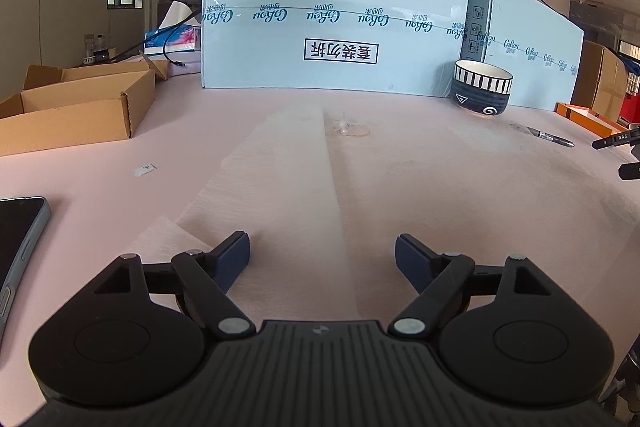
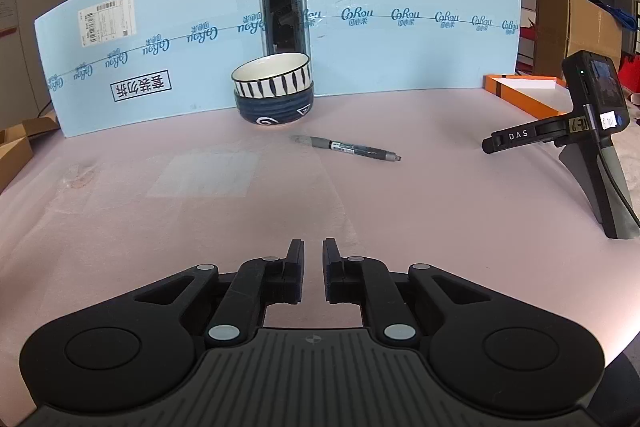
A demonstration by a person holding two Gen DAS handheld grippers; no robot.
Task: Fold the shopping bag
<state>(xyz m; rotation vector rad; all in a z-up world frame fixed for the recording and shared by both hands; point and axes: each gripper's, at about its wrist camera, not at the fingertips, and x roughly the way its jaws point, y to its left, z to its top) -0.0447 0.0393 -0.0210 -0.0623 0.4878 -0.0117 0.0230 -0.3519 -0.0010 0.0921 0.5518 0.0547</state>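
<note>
Faintly, left view: bag (image 1: 288, 167) translucent, near-white on pink table (image 1: 460, 195), edges hard to trace; long axis runs away from camera; near end lies between spread fingers of left gripper (image 1: 322, 259).
Right view: bag (image 2: 208, 173) barely visible, ahead-left of right gripper (image 2: 313, 259); narrow gap, nothing pinched.

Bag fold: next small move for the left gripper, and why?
Probably lower the left gripper and close on the shopping bag's near edge. Its jaws stand open over that edge, empty, and the bag lies flat as a long strip. The right gripper, nearly closed, holds nothing.
</note>
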